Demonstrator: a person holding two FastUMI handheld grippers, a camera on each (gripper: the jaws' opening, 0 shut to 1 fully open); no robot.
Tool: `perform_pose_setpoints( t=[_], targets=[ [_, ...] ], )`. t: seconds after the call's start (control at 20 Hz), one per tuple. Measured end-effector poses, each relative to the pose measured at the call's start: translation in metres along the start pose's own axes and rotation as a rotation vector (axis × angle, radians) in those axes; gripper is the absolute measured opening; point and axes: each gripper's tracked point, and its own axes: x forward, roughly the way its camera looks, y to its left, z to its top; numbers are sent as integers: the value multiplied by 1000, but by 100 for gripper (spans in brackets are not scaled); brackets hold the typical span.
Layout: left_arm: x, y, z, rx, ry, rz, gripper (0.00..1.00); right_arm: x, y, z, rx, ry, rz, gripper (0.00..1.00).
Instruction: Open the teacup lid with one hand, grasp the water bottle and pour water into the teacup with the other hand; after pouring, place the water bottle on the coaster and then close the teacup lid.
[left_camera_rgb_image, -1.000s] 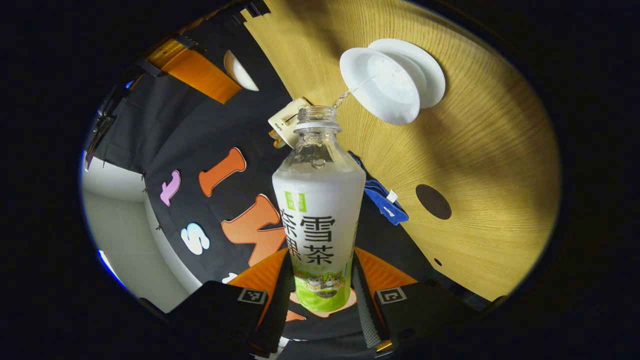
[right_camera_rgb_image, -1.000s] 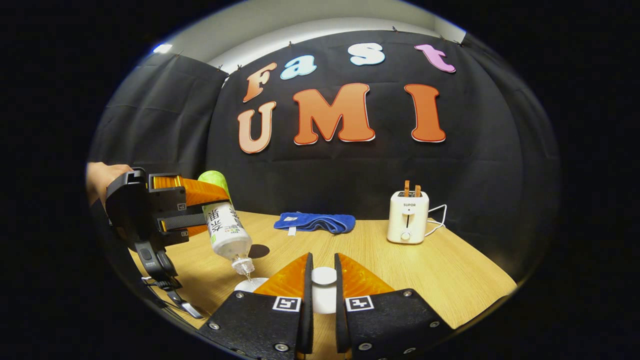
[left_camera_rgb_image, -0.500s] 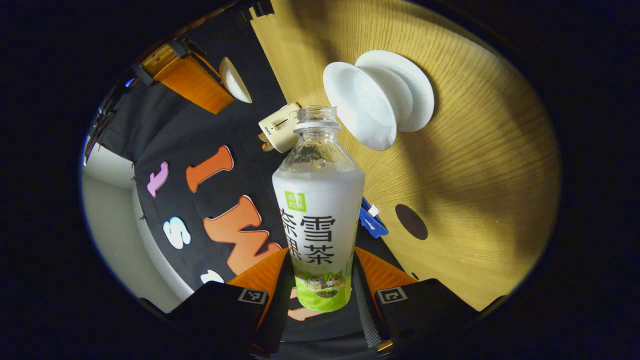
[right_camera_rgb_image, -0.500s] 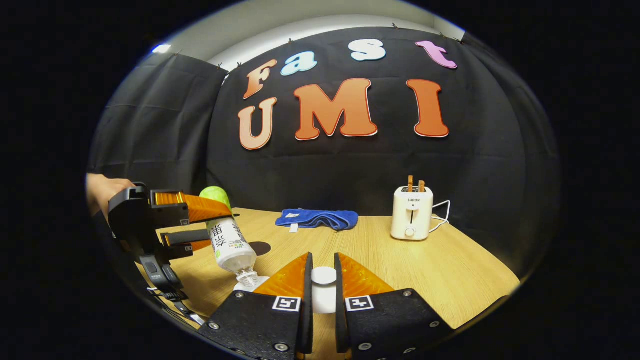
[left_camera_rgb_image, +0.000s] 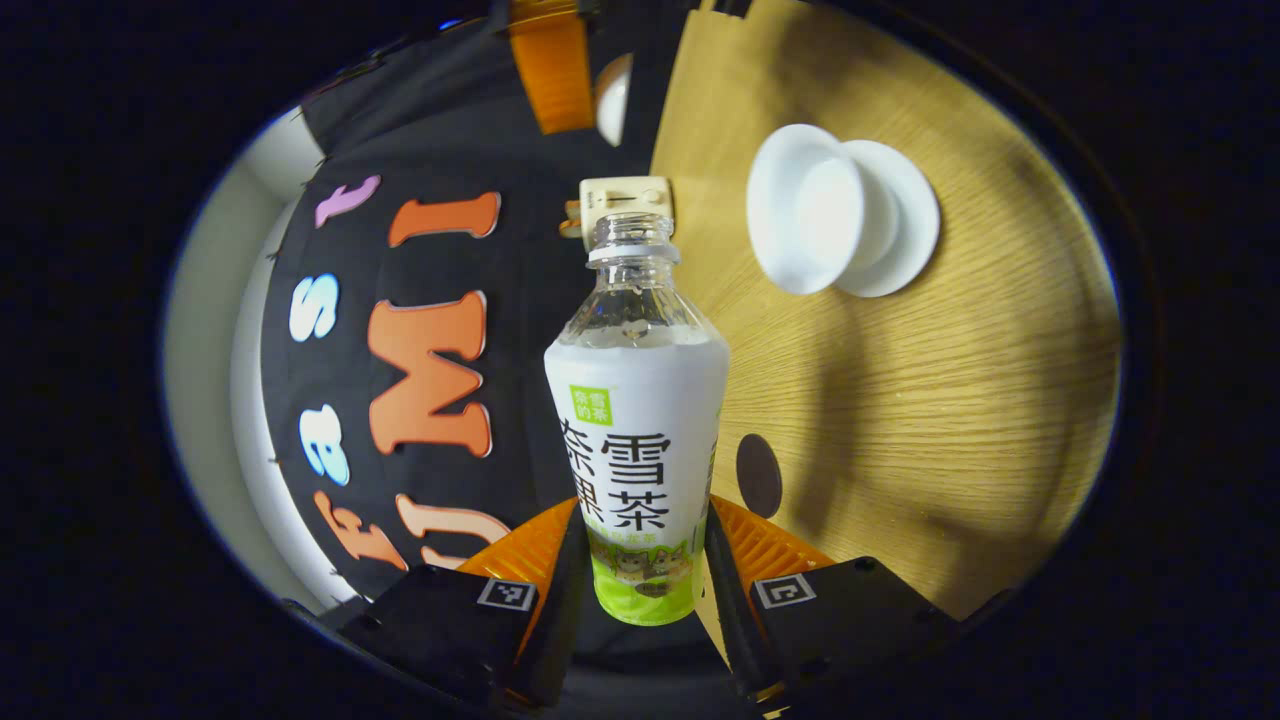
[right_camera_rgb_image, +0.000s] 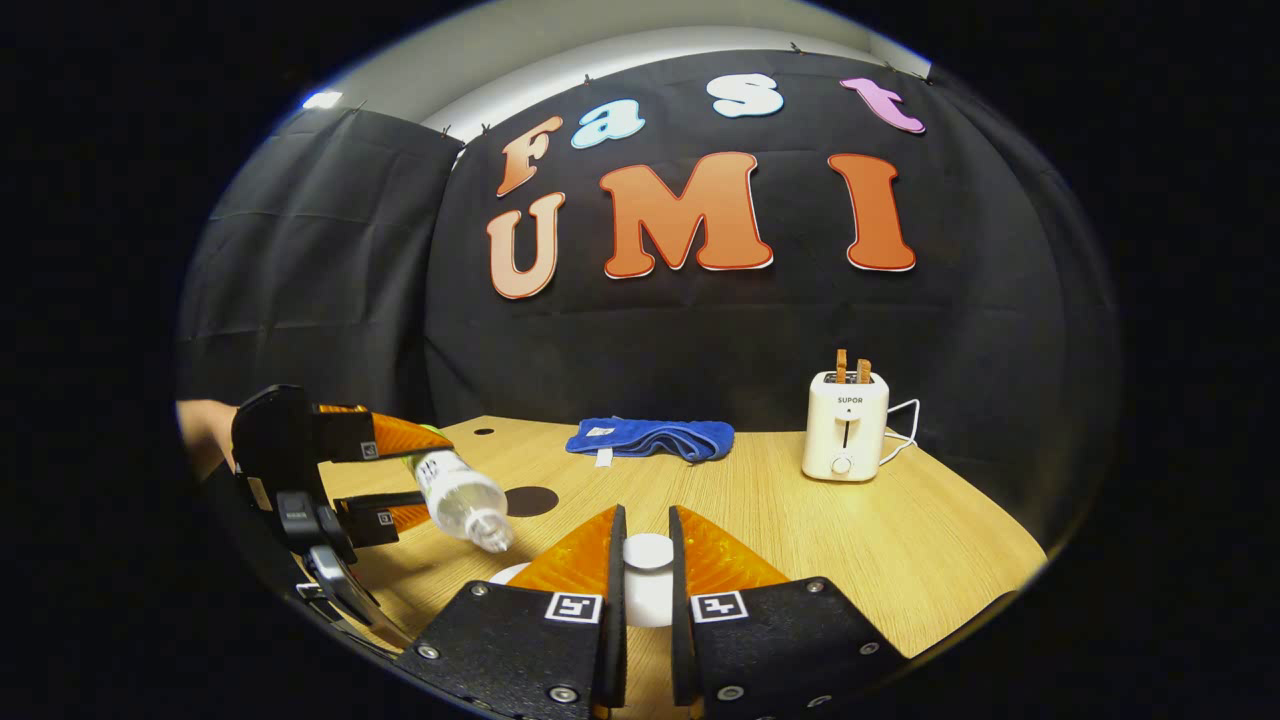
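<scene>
The left gripper (left_camera_rgb_image: 640, 590) is clamped on the water bottle (left_camera_rgb_image: 638, 440), both fingers pressing its lower body; the open neck points away. The teacup (left_camera_rgb_image: 812, 220) sits uncovered ahead and to its right. The right gripper (right_camera_rgb_image: 643, 580) grips the teacup lid (right_camera_rgb_image: 648, 552) between its 2 fingers.

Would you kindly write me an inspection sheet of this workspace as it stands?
Surface: wooden table, bare wood with a small dark hole.
Job's things: water bottle uncapped and tilted; teacup open on its saucer; teacup lid lifted; round dark coaster unoccupied.
Clutter: blue cloth; toaster with toast.
Grippers: left gripper jaws clamp the bottle; right gripper jaws clamp the lid.
Cables: white toaster cord.
Surroundings: black booth wall.
</scene>
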Motion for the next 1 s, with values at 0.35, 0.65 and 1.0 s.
perform_pose_setpoints(
  t=[0.35, 0.65, 1.0],
  targets=[
    [4, 83, -40, -690, 15, 224, 60, 5, 5, 3, 10, -5, 3, 18],
    [18, 103, -35, -1111, -69, 245, 63, 6, 16, 5, -4, -8, 15, 18],
    [41, 85, -39, -1512, -32, 159, 63, 8, 25, -1, -24, -4, 32, 18]
  ],
)
